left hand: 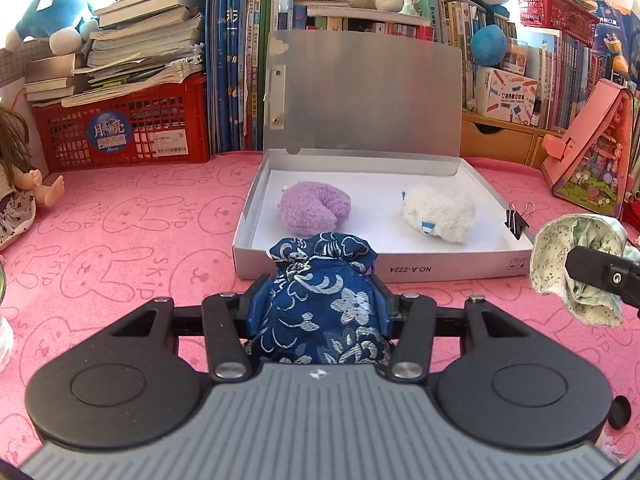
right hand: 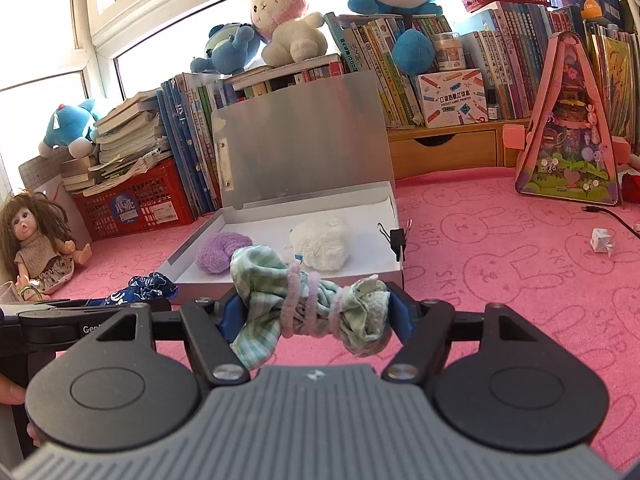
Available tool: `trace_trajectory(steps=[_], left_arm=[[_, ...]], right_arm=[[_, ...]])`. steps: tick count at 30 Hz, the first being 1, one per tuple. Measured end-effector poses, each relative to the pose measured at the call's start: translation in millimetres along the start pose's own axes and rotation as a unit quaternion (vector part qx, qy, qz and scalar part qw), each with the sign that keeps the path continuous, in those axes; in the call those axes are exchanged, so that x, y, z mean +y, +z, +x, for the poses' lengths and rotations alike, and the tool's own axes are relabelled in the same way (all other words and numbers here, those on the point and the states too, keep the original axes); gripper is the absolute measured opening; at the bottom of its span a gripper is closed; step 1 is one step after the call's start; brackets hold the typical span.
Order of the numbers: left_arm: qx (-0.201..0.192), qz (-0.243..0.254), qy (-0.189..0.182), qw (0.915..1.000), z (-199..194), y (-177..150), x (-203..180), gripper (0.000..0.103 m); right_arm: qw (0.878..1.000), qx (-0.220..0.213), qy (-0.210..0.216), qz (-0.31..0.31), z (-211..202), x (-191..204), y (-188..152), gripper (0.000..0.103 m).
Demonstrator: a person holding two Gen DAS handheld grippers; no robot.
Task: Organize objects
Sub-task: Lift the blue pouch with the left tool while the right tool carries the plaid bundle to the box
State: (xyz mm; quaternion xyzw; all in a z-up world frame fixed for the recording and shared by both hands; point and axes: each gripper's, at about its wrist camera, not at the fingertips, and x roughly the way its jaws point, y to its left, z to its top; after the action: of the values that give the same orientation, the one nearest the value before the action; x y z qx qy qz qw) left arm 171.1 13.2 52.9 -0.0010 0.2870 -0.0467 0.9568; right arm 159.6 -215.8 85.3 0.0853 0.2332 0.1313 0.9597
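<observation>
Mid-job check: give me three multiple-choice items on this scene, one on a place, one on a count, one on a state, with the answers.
1. Where is the black binder clip?
A. on the open box's right wall
B. inside the red crate
C. on the doll

2. How many plush items lie in the open box?
A. none
B. two
C. four

3. What is the left gripper doing?
A. hanging empty
B. gripping a book
C. clamping the blue brocade pouch

Answers: 1 A, the clip sits on that wall. 2 B, a purple plush and a white plush. 3 C, the pouch fills the space between its pads.
</observation>
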Motion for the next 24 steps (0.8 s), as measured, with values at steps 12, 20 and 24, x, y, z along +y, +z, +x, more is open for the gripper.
trace_trajectory(steps=[12,20,24], left_arm=[[-0.038,-0.013,-0.01,0.9992,37.1,60.6,0.5,0.056],[-0.025,-0.004,0.009,0.9996,91.0,78.5,-5.7,0.056],[-0.01,-0.005,0.012,0.9999,107.2,75.0,-2.6,0.057]], right_arm=[[1.0,0.009,0.007,-0.012,58.0,-3.2,57.5,0.071],[0.999,0.041,-0.007,0.012,114.5,-10.0,75.0,0.071],[0.998,0.053,-0.012,0.013,129.1,-11.6,71.0,0.071]])
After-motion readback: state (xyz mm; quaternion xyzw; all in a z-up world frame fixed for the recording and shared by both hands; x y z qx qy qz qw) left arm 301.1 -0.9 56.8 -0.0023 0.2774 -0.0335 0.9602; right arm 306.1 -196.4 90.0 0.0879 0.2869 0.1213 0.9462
